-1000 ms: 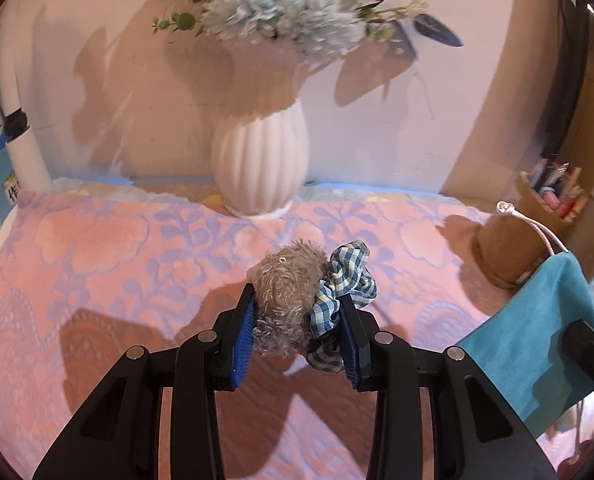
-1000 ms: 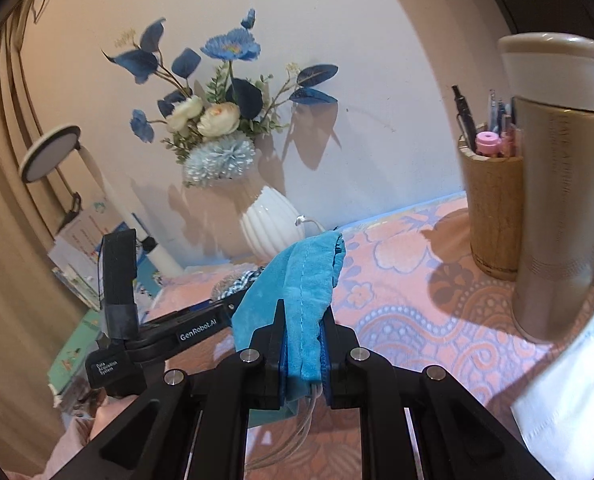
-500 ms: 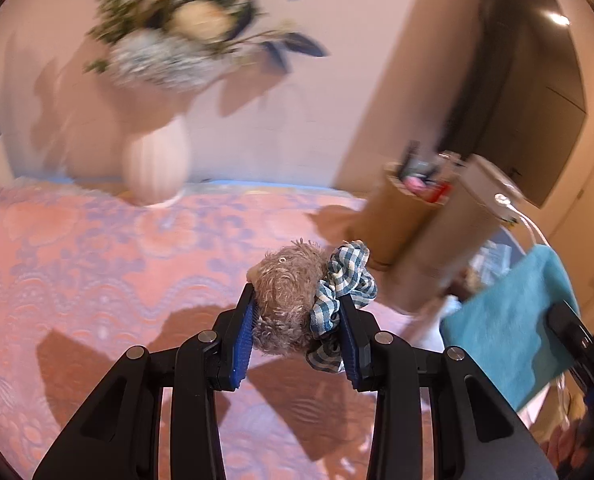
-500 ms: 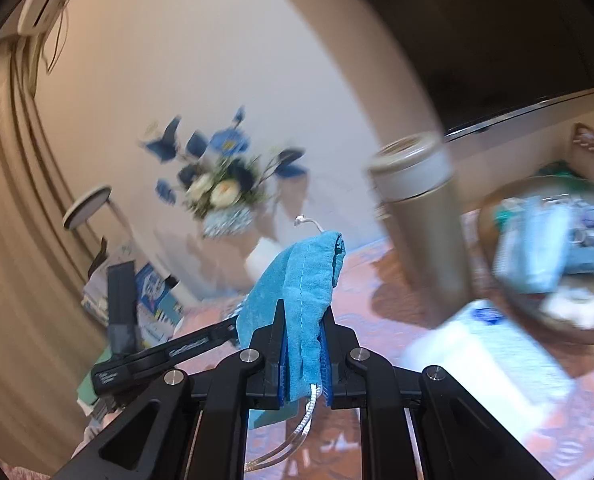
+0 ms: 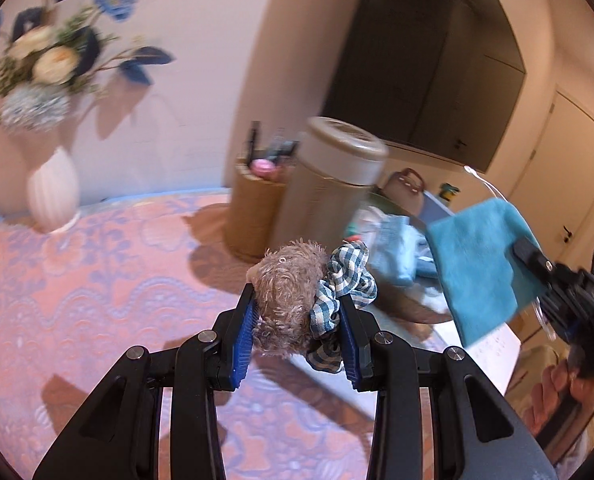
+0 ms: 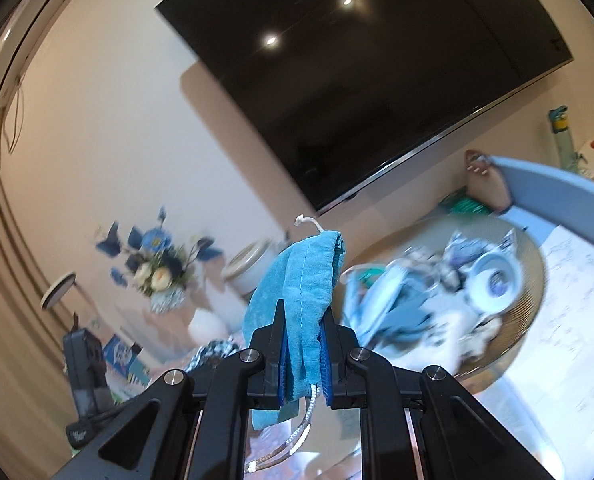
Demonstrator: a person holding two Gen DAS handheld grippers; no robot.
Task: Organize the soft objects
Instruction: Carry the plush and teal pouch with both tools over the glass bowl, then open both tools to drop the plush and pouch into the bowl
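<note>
Left wrist view: looking forward along the left tool (image 5: 296, 334), low and near over the patterned counter (image 5: 97, 280), facing the wall. Right wrist view: along the right tool (image 6: 301, 350), tilted upward toward the dark screen (image 6: 357, 80). Shared by both: the flower vase (image 5: 53, 190) (image 6: 165, 292), the basket of soft things (image 5: 397, 240) (image 6: 457, 300), each other's tool.
</note>
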